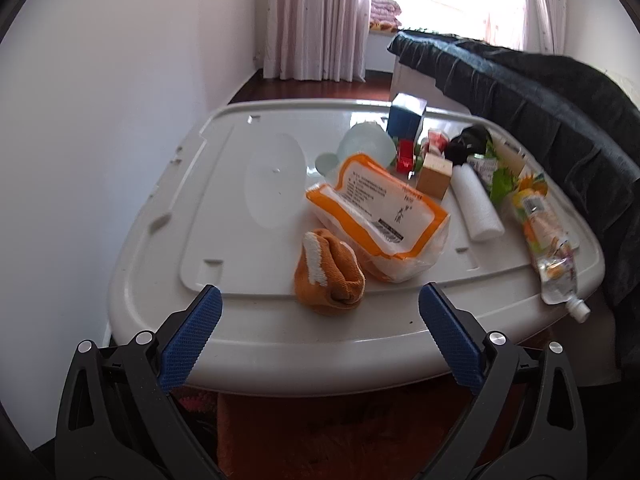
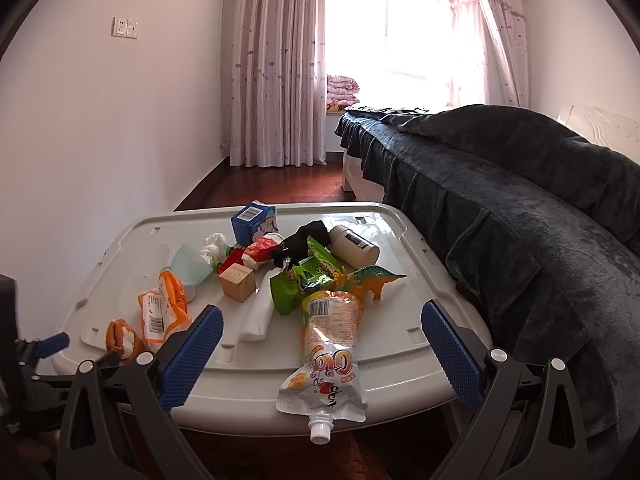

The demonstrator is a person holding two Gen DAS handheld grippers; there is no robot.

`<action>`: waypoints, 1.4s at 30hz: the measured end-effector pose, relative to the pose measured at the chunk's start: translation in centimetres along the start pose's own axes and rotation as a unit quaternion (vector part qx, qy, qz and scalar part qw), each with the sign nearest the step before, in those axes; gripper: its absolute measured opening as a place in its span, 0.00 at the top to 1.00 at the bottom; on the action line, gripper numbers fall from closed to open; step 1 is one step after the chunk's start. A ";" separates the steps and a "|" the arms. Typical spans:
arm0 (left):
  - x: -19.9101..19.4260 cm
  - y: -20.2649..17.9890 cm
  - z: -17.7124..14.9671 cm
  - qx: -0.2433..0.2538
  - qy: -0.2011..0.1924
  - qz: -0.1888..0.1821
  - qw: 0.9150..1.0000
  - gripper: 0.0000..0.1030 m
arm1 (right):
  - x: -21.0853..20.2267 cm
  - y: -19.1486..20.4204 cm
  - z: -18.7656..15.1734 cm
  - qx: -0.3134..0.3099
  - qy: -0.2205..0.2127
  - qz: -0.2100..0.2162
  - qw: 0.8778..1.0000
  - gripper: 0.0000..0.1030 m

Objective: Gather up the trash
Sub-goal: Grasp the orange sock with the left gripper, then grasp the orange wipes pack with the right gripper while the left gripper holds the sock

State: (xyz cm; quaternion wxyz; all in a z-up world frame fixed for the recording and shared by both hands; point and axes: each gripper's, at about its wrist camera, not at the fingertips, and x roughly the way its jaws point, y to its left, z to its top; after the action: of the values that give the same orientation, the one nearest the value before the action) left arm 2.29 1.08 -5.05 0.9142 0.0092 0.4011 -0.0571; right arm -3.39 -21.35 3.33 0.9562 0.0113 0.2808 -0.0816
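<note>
A grey plastic lid (image 1: 256,336) (image 2: 400,376) serves as a table with litter on it. My left gripper (image 1: 320,312) is open and empty at the near edge, in front of a rolled orange sock (image 1: 328,280) and an orange-white tissue pack (image 1: 380,216). My right gripper (image 2: 322,332) is open and empty, its fingers either side of an empty spouted drink pouch (image 2: 328,364) that also shows in the left wrist view (image 1: 548,240). A green snack wrapper (image 2: 300,284) lies just beyond the pouch.
Further back lie a white foam roll (image 2: 260,308), wooden block (image 2: 238,282), blue carton (image 2: 252,226), toy dinosaur (image 2: 372,280), white bottle (image 2: 354,244), black sock (image 2: 304,242) and pale bowl (image 1: 366,144). A dark-covered bed (image 2: 520,200) flanks the right; a wall is left.
</note>
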 end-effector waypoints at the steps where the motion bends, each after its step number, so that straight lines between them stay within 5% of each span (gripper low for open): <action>1: 0.6 -0.1 0.0 0.002 0.003 0.003 1.000 0.08 | -0.1 -0.2 0.0 0.000 -0.002 -0.002 1.000 0.05; 10: 4.0 -0.3 0.2 -0.007 0.022 0.003 1.000 0.32 | 0.4 -1.9 -0.2 0.025 0.016 0.000 1.000 0.05; 15: 4.6 0.5 0.2 -0.019 0.025 0.008 0.999 0.75 | 0.1 -1.9 0.0 0.019 0.005 -0.004 1.000 0.05; 19: 3.9 1.9 0.1 -0.058 0.023 0.002 0.998 0.78 | 0.1 -1.8 0.0 0.017 0.005 -0.003 1.000 0.05; 26: -0.4 1.3 -0.1 -0.043 0.010 0.001 0.999 0.78 | 0.8 0.5 -0.1 -0.016 0.001 0.043 0.999 0.05; 32: -4.3 0.8 -1.8 -0.029 0.000 -0.015 0.999 0.78 | 3.2 8.2 -0.3 -0.116 0.010 0.126 0.985 0.05; 42: -6.1 3.1 -3.7 -0.035 -0.020 -0.009 0.999 0.78 | 10.0 18.6 -1.7 -0.232 0.038 0.155 0.960 0.05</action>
State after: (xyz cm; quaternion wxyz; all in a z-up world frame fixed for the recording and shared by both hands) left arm -4.13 4.94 -3.15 0.9211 -0.0274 0.3850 -0.0512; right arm 7.03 -4.43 -3.98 0.9221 -0.1639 0.3232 0.1356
